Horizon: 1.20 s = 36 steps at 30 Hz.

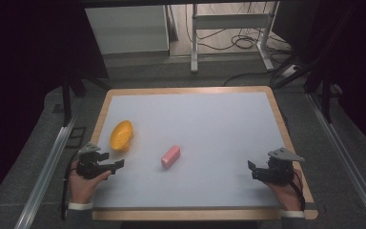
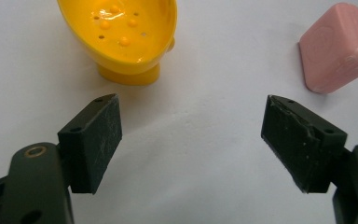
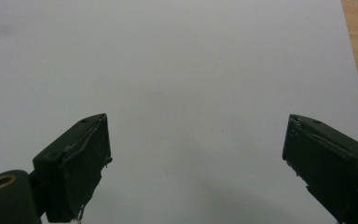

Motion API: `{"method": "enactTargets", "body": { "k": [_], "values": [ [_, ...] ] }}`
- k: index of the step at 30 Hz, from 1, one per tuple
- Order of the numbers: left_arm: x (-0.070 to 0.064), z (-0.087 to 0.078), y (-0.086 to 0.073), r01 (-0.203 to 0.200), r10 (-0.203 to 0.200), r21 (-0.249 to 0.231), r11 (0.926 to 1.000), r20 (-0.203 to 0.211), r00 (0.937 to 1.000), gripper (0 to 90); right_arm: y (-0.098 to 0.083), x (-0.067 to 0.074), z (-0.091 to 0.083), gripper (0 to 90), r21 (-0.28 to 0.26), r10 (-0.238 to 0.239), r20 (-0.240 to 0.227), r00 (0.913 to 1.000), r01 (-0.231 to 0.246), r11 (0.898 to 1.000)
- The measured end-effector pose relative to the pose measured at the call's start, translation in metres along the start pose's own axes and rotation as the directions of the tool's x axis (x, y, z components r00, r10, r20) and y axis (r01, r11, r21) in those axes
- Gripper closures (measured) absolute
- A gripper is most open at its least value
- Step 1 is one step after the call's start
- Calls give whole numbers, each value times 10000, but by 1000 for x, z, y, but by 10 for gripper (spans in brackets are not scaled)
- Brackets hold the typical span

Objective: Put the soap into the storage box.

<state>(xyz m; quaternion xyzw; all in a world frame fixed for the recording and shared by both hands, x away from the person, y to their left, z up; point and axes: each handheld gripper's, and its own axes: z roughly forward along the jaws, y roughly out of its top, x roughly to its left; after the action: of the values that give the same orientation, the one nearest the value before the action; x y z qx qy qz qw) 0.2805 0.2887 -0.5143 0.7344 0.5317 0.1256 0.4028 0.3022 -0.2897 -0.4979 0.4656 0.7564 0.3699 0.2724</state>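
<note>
At 8 o'clock on the table, your left gripper sits low over the white surface, jaws pointing toward 2 o'clock and spread wide, nothing between them. In the left gripper view the 2 pads stand well apart over bare surface.

The dish, yellow, lies just beyond that gripper, at about 12 o'clock from it. It rests on a short foot, tilted, with its open side turned up and toward you. Small holes and raised dots mark its inner floor. In the left gripper view the dish sits at 11 o'clock, close ahead of the left pad but not touching it.

The soap, a pink rounded block, lies flat near the table's middle, at 3 o'clock from your left gripper and well clear of the dish. In the left gripper view the soap shows at 1 o'clock, beyond the right pad, apart from it.

At 4 o'clock on the table, your right gripper rests near the wooden edge, jaws pointing toward 9 o'clock. Its own view shows both pads released and wide, with plain white surface between them and the wooden border at 1 o'clock.

Both hands grip the handles from the near edge. The 2 grippers are far apart, the soap roughly between them but nearer the left 1.
</note>
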Motion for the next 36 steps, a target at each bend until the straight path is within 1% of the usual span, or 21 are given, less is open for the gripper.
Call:
{"method": "enactTargets", "body": {
  "k": [3,7,12,13,18,25,30,31,32,34,36],
  "values": [
    [-1,-3,1,21,-21,-93,10000,-16,10000,212,0,0,-2,98,60,104,61,9999,-105,9999],
    [-2,-5,2,32,-32,-146,9999,-5,10000,216,0,-2,-6,100,-49,160,94,9998,-159,9999],
    [-2,-2,2,-3,3,-32,10000,-64,10000,217,0,-4,-8,103,-176,255,79,9996,-253,9995],
    [-2,-1,1,-2,2,-25,10000,-55,10000,217,-1,-5,-7,113,-183,249,-4,9997,-249,9995],
    [-2,-2,1,22,-22,-29,10000,-65,10000,219,-2,-5,-6,113,-41,48,165,9999,-48,10000],
    [0,-7,1,156,-157,-200,9997,-37,9999,221,-2,-5,-7,113,-93,-68,249,9997,71,9999],
    [-4,-12,2,122,-124,-310,9994,-66,9999,222,-3,-5,-5,114,14,-37,185,9998,37,10000],
    [-5,-14,3,160,-159,-354,9992,19,9999,222,-3,-4,-5,113,52,-41,211,9998,40,10000],
    [-6,-15,3,148,-147,-350,9993,14,9999,222,-3,-4,-5,113,105,-141,267,9995,138,9998],
    [-8,-17,4,178,-179,-337,9993,-43,9998,222,-2,-4,-7,113,-22,-81,242,9997,82,10000],
    [-12,-17,7,105,-108,-272,9996,-113,9999,225,-3,-5,-8,113,-55,-42,239,9997,44,10000]
  ]
}}
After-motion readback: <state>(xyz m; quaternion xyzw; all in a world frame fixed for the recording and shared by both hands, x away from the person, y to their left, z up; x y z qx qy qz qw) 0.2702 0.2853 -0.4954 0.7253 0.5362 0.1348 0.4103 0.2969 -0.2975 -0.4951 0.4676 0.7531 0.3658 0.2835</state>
